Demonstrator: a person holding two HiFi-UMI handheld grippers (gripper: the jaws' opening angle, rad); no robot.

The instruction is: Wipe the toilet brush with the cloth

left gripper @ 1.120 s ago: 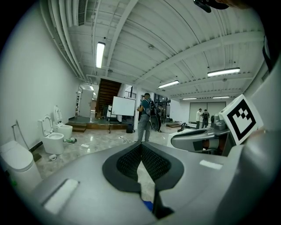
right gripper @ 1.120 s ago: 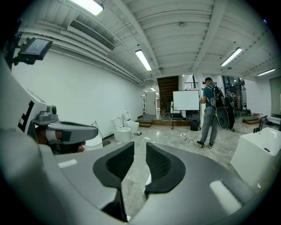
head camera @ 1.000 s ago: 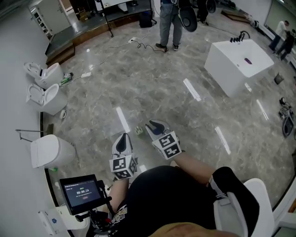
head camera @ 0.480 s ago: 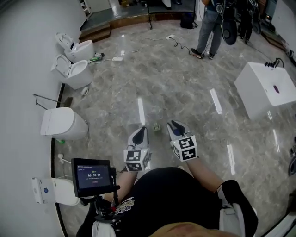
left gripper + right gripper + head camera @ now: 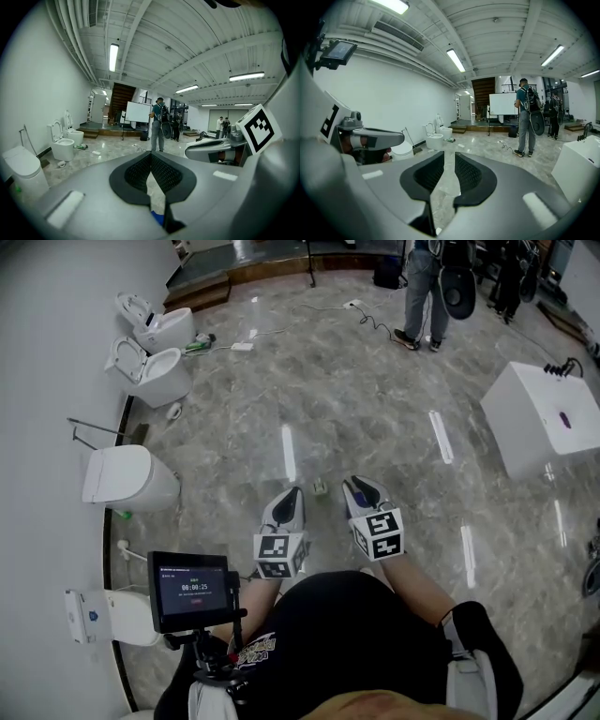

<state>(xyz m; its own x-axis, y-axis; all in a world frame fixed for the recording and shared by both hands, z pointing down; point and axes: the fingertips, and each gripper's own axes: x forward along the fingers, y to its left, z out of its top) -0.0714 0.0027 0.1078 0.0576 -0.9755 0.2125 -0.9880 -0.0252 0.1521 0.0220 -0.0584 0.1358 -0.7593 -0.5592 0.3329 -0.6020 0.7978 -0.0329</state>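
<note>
Two hand-held grippers hang side by side over a marble floor (image 5: 375,409), neither carrying anything. The left gripper (image 5: 292,495) has its jaws pressed together at the tips, while the right gripper (image 5: 356,487) holds its jaws slightly apart around empty air. What appears to be the toilet brush (image 5: 125,547), a thin white-handled stick, stands by the wall at about 9 o'clock from the left gripper, near a closed toilet (image 5: 127,479) at 10 o'clock and well apart from both tools. No cloth can be picked out for certain; a small pale scrap (image 5: 320,487) lies at 12 o'clock, just ahead of the jaws. The brush should be light, with a stiff, slick handle best taken mid-shaft and a springy, possibly wet head. A cloth would be limp, best pinched at a bunched fold.
</note>
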